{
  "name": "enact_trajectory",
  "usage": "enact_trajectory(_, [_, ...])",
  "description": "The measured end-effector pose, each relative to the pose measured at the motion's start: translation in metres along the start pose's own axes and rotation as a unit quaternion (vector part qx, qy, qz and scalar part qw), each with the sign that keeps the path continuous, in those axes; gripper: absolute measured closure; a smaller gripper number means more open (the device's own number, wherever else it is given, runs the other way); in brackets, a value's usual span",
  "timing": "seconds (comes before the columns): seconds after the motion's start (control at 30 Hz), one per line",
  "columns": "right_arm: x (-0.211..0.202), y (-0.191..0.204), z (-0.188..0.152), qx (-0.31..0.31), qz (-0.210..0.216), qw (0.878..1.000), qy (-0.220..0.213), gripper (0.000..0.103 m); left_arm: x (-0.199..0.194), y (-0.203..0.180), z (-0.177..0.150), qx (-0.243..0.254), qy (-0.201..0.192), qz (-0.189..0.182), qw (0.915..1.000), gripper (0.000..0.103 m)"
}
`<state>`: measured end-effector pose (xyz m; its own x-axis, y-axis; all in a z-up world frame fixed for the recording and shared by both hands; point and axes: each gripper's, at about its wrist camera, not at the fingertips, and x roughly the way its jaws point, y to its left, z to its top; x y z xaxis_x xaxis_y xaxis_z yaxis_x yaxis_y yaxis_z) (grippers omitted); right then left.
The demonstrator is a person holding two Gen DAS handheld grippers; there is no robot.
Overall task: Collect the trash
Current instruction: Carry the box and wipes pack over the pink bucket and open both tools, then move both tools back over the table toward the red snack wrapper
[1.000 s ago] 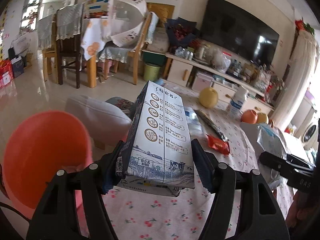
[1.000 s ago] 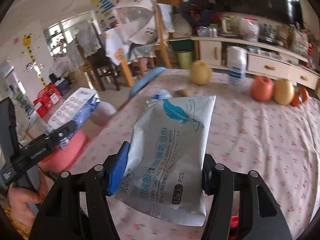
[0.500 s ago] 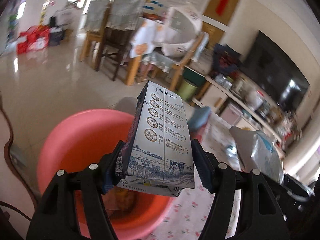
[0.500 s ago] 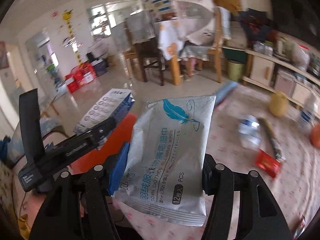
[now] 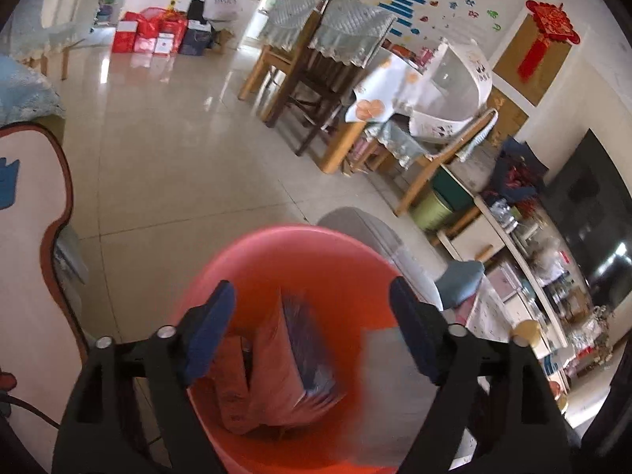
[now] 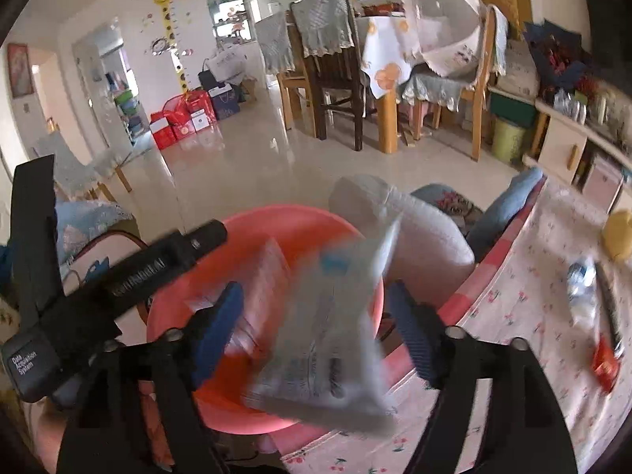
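Room: tiled floor [image 5: 166,166], dining chairs [image 5: 316,79] behind, pink basin [image 5: 300,252] on the floor beside the table edge.
Left wrist view: left gripper [image 5: 312,331] tilts down over the basin, jaws opening, nothing between the pads; milk carton [image 5: 292,359] lies inside, blurred.
Right wrist view: right gripper [image 6: 316,331] angles down at the basin's near rim, jaws opening; wipes packet [image 6: 335,339] between them, smeared, contact unclear.
Table [image 6: 533,308]: floral cloth, cut off right.

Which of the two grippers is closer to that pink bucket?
Left. The left gripper hangs right over the pink bucket, jaws opening. The right gripper is beside it, nearer the table edge, jaws opening around a blurred wipes pack.
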<state>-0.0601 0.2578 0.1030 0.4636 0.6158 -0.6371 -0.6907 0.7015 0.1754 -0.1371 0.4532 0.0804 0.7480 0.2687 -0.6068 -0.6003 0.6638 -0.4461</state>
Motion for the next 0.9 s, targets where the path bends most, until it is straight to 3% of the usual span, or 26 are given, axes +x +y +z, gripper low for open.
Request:
enact_trajectory(0.17, [-0.017,-0.018,-0.014,0.026,-0.019,0.999,-0.006,0.013,-0.005,-0.010,-0.001,0.018,-0.022,-0.001,0.9996,0.017])
enact_trajectory(0.33, [-0.039,-0.040,-0.028,0.051,-0.045,0.998,-0.017,0.013,-0.010,-0.027,-0.009,0.044,-0.038,-0.040,0.9975,0.011])
enact_trajectory(0.6, [-0.088,-0.076,-0.055,0.072,-0.108,0.990,-0.051,0.007,-0.012,-0.068,-0.036,0.111,-0.022,-0.088,0.9897,0.010])
enact_trajectory(0.9, [-0.142,-0.107,-0.081,0.103,-0.169,0.977,-0.073,0.005,-0.027,-0.091,-0.061,0.141,-0.011,-0.135,0.9808,0.010])
